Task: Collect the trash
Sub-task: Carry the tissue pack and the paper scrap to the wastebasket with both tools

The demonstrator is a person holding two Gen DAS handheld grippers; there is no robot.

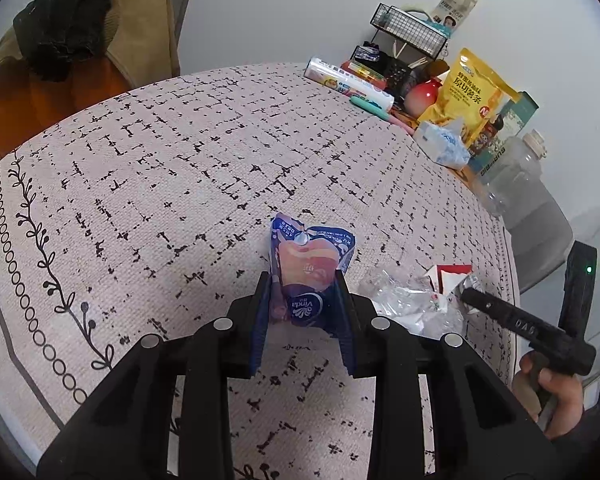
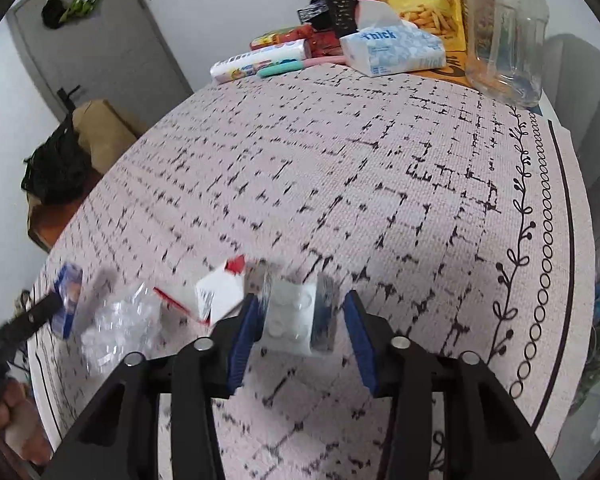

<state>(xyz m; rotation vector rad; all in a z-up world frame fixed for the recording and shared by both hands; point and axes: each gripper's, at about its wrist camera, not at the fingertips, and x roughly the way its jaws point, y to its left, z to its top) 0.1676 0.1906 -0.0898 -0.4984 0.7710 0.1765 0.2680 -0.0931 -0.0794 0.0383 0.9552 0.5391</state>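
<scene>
My left gripper (image 1: 302,280) is shut on a blue Vinda tissue wrapper (image 1: 306,264), held upright over the patterned tablecloth (image 1: 180,168). To its right lie crumpled clear plastic (image 1: 404,300) and a torn red-and-white carton (image 1: 450,276), with the right gripper's finger (image 1: 512,320) beside them. In the right wrist view my right gripper (image 2: 300,300) is open around a white blister pack (image 2: 290,316) on the cloth. The carton (image 2: 216,296), clear plastic (image 2: 120,324) and the blue wrapper (image 2: 68,300) lie to its left, blurred.
At the table's far edge stand a yellow snack bag (image 1: 472,96), a tissue pack (image 2: 392,50), a clear jar (image 2: 504,32), a wire rack (image 1: 412,36) and wrapped rolls (image 1: 348,82). A chair with clothes (image 1: 72,40) stands at the far left.
</scene>
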